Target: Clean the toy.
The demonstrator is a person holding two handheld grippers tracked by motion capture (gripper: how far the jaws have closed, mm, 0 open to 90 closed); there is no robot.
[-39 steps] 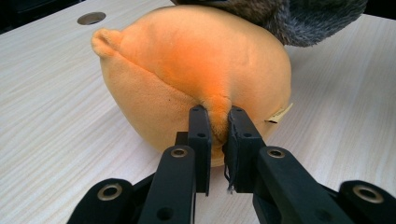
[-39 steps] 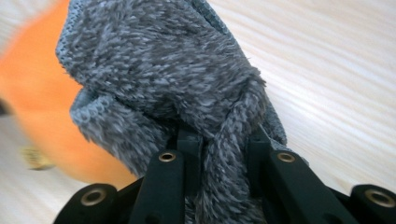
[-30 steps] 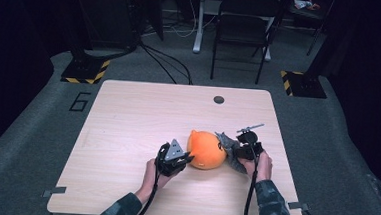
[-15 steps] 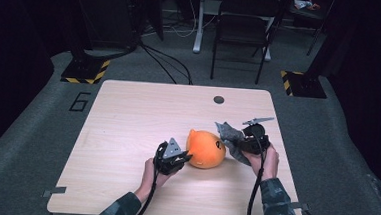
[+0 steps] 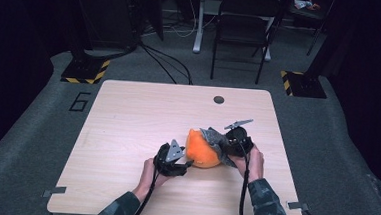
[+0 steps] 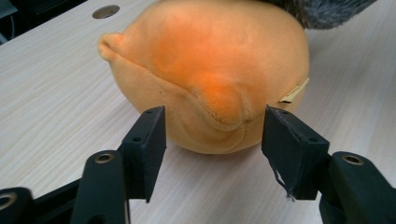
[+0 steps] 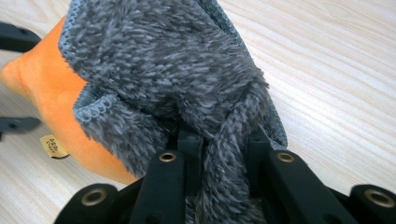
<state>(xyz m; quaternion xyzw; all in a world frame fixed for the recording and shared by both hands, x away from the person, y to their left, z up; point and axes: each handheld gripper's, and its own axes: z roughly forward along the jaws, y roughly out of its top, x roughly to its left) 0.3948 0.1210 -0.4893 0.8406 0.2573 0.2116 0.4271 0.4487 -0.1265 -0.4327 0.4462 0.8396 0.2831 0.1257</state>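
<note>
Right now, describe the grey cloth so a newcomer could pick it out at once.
On the pale wooden table, look toward the near right, where an orange plush ball sits between two hand-held grippers. The grey cloth drapes over the ball's right side, pinched by the right gripper; it alone is shaggy and grey.

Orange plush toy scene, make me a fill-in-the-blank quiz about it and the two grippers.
1. The right gripper is shut on a fuzzy ____ cloth.
2. The left gripper has jaws that stand ____, apart from the plush toy.
3. The toy rests on a ____ table.

Missing words: grey; open; wooden
</note>
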